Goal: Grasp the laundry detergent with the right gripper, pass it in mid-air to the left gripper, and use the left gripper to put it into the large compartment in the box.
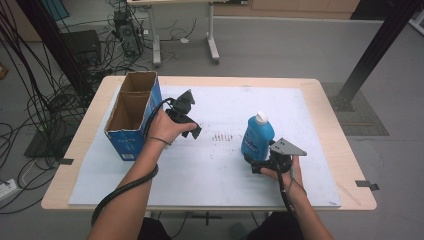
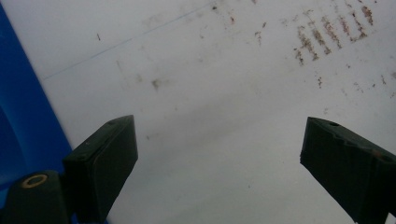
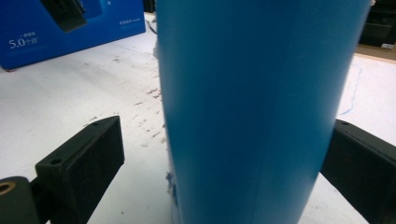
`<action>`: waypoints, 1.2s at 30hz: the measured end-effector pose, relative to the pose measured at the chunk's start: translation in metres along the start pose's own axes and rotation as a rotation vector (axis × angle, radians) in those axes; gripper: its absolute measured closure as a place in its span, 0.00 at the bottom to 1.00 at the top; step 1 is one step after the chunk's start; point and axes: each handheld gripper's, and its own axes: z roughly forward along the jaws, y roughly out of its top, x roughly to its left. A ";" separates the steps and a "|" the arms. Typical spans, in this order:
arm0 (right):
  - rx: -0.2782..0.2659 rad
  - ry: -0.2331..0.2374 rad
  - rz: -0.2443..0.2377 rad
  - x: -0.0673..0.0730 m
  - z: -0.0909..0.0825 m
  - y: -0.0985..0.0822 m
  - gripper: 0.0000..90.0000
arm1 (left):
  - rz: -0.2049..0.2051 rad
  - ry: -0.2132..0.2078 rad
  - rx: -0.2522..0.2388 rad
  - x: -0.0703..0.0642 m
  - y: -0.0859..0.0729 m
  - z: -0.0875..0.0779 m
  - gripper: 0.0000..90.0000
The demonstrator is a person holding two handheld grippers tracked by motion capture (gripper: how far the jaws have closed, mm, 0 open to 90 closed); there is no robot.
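Observation:
A blue bottle (image 1: 257, 135) with a white cap stands upright on the white sheet (image 1: 215, 170), right of the middle. My right gripper (image 1: 256, 163) sits low at its base, jaws open on either side of the bottle (image 3: 252, 107). In the right gripper view the left jaw is clear of the bottle and the right jaw is close against it. My left gripper (image 1: 191, 125) hovers over the sheet beside the blue cardboard box (image 1: 131, 117). It is open (image 2: 219, 135) with nothing between its jaws.
The box is open at the top, has two compartments and stands at the sheet's left edge; its blue side (image 2: 18, 116) shows close by in the left gripper view. Brown scuff marks (image 1: 220, 136) dot the middle of the sheet. Cables and table legs lie beyond the table.

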 end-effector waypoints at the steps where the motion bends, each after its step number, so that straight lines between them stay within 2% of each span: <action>1: -0.004 -0.005 0.006 -0.001 0.001 0.000 0.04 | -0.002 -0.002 0.000 0.000 0.000 0.000 0.13; 36: -0.014 0.000 0.013 0.003 0.003 0.000 0.04 | 0.003 0.006 0.007 -0.003 0.000 -0.001 0.12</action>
